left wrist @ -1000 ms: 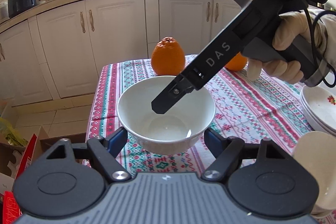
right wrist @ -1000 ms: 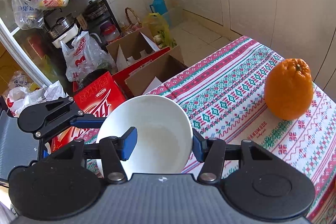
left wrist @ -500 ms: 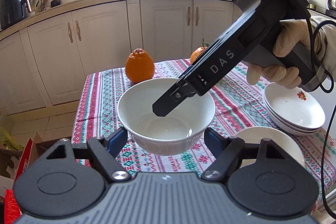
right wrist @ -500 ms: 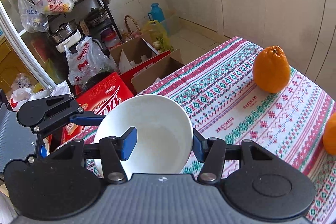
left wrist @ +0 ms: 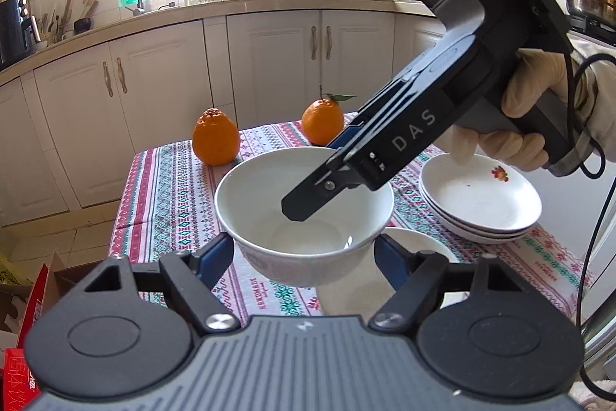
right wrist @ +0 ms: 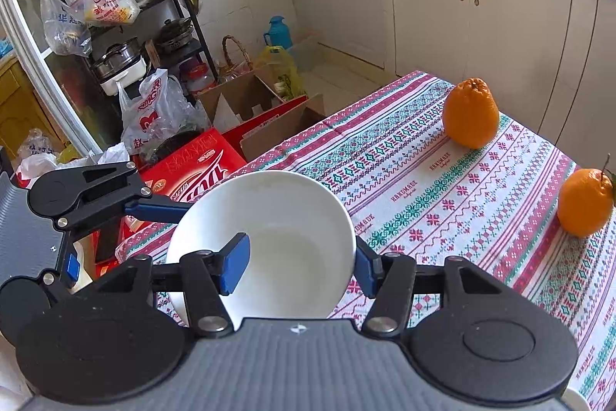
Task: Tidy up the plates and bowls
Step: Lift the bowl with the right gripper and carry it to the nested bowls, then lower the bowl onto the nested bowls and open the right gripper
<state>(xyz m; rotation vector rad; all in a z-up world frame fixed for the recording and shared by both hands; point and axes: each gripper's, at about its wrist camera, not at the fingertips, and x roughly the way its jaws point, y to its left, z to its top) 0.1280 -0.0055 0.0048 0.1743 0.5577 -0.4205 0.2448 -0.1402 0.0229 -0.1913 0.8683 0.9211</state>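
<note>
A white bowl [left wrist: 304,214] hangs in the air over the patterned tablecloth [left wrist: 169,187]. My left gripper [left wrist: 304,253] clasps it by both sides. My right gripper [right wrist: 300,266] is shut on its rim, one finger [right wrist: 235,264] inside the bowl [right wrist: 277,241] and one outside. In the left wrist view the right gripper's finger [left wrist: 308,199] reaches down into the bowl. A second white bowl [left wrist: 369,280] sits on the table just below and right of the held one. A stack of white plates [left wrist: 481,207] with a small red motif stands further right.
Two oranges [left wrist: 215,137] [left wrist: 322,121] stand at the table's far side; they also show in the right wrist view [right wrist: 470,113] [right wrist: 585,203]. A red carton [right wrist: 192,172], open cardboard boxes [right wrist: 261,114] and bags lie on the floor off the table's edge. White cabinets [left wrist: 277,64] run behind.
Both grippers have carried the bowl back and to the right over the table. The plate stack and the second bowl have come further into view; both oranges now show farther off.
</note>
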